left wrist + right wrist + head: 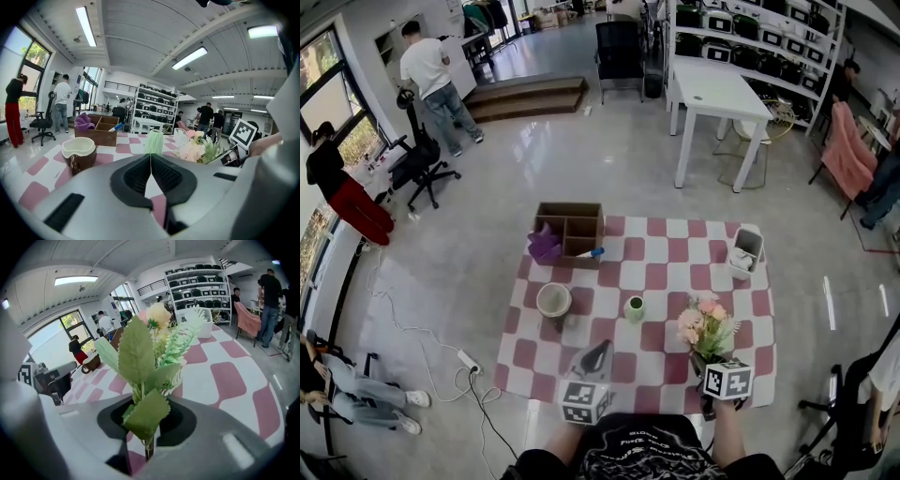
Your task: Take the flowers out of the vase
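Right gripper view — right gripper (148,439) jaws slightly apart, pinching flowers (140,352) stem | left gripper (150,159) jaws together, empty

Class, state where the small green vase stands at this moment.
In the head view the green vase stands on the checked cloth, between the brown mug to its left and the flowers in the right gripper.

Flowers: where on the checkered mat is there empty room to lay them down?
The widest bare stretch lies between the green vase and the white basket, beyond the flowers. The mat's near left corner, in front of the cup, is free too. It is crowded around the wooden box.
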Action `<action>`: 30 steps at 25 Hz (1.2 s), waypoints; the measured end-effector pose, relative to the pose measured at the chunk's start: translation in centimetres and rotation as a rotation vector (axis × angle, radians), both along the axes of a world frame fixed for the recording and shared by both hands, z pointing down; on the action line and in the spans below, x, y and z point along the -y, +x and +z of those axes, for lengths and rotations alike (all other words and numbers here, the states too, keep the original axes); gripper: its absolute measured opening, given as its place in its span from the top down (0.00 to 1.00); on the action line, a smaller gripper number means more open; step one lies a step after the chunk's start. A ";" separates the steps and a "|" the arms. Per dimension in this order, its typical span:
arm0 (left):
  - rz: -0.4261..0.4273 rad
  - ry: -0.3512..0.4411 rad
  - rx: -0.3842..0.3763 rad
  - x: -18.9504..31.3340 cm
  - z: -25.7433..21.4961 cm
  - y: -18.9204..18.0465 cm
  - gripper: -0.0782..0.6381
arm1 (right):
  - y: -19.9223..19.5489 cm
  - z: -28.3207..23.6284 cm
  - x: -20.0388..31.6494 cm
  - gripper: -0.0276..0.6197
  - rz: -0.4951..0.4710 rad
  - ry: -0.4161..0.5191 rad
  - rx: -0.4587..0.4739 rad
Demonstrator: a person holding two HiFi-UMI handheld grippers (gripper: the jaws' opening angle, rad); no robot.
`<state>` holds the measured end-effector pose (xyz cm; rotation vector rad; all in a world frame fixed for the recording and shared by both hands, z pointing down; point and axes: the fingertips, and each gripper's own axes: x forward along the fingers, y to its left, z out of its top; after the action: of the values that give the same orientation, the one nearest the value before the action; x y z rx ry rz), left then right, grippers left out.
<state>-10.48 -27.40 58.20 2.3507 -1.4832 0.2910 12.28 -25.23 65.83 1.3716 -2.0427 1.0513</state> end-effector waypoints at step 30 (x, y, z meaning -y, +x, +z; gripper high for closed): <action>0.015 0.003 -0.027 -0.6 0.3 0.3 0.88 | -1.1 -3.0 -0.3 0.41 -0.003 0.077 0.092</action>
<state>-10.17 -26.83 58.48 2.3597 -1.4555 0.2598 11.22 -24.97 62.85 1.3809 -2.1714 1.0629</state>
